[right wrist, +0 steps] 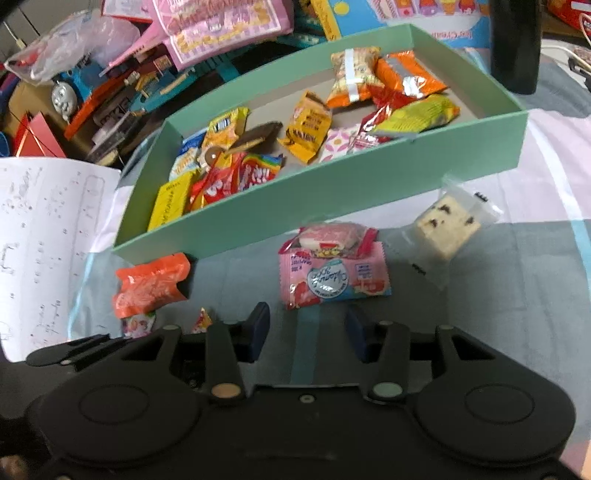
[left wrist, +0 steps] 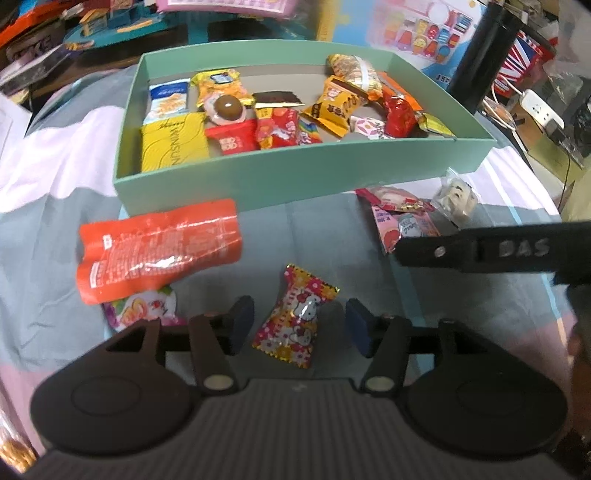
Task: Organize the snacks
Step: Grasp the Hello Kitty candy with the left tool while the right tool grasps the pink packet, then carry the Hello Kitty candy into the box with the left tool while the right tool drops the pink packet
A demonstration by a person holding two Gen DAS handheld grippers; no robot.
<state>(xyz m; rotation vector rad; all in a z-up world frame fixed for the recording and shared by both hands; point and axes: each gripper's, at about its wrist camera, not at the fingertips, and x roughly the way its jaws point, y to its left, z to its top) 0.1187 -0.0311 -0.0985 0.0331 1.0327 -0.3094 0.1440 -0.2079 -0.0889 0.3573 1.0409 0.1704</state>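
A green box [left wrist: 280, 181] [right wrist: 332, 184] holds several wrapped snacks. In the left wrist view my left gripper [left wrist: 300, 325] is open, with a red Hello Kitty candy [left wrist: 295, 317] lying on the cloth between its fingers. An orange packet [left wrist: 159, 247] [right wrist: 151, 284] lies to its left over a purple-white candy [left wrist: 144, 310]. In the right wrist view my right gripper [right wrist: 306, 328] is open and empty, just short of a pink packet [right wrist: 332, 280] with a pink-red snack [right wrist: 332, 236] on top. A white nougat in clear wrap [right wrist: 447, 229] [left wrist: 456, 199] lies to the right.
The right gripper's arm [left wrist: 491, 251] crosses the right side of the left wrist view. A white sheet of paper [right wrist: 48, 251] lies left of the box. Toys and pink packaging [right wrist: 221, 33] crowd behind it. A black cylinder [right wrist: 515, 44] stands at the box's far right corner.
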